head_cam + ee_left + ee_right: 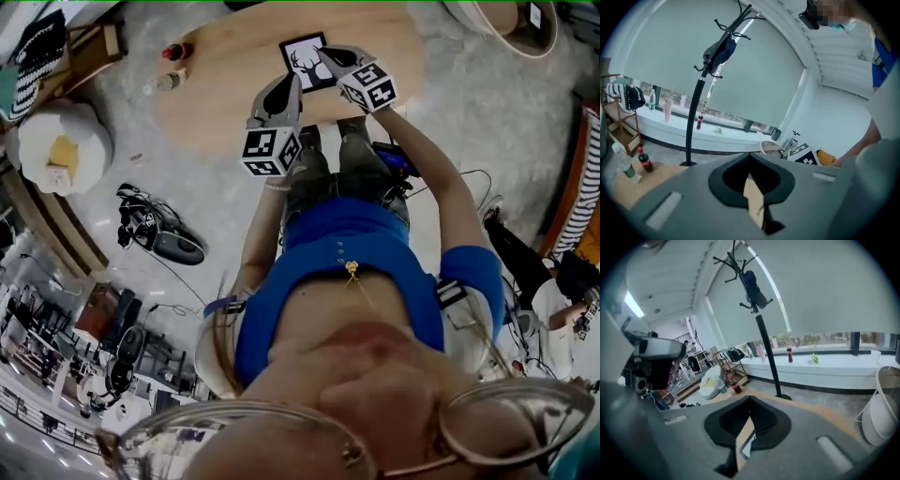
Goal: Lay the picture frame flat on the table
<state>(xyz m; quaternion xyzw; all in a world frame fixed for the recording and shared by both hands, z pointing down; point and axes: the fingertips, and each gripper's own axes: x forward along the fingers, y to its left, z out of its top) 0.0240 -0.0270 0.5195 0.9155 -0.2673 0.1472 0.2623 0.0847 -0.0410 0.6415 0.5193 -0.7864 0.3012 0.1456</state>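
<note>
Head view: the picture frame (302, 58), with a deer print, is lying face-up on the wooden desk (216, 94), toward its far side. The left gripper (287, 84) and right gripper (325, 54) are hanging above it, and the right one is overlapping the frame's right edge.

Left gripper view: the fingers (729, 180) are pressing together, empty. Only desk wood is showing through their slit. A coat stand (696, 112) and two bottles (644, 159) are showing beyond.

Right gripper view: its fingers are likewise pressing together, empty. A pale, dark-edged sliver, likely the frame, is showing beneath them.
</note>
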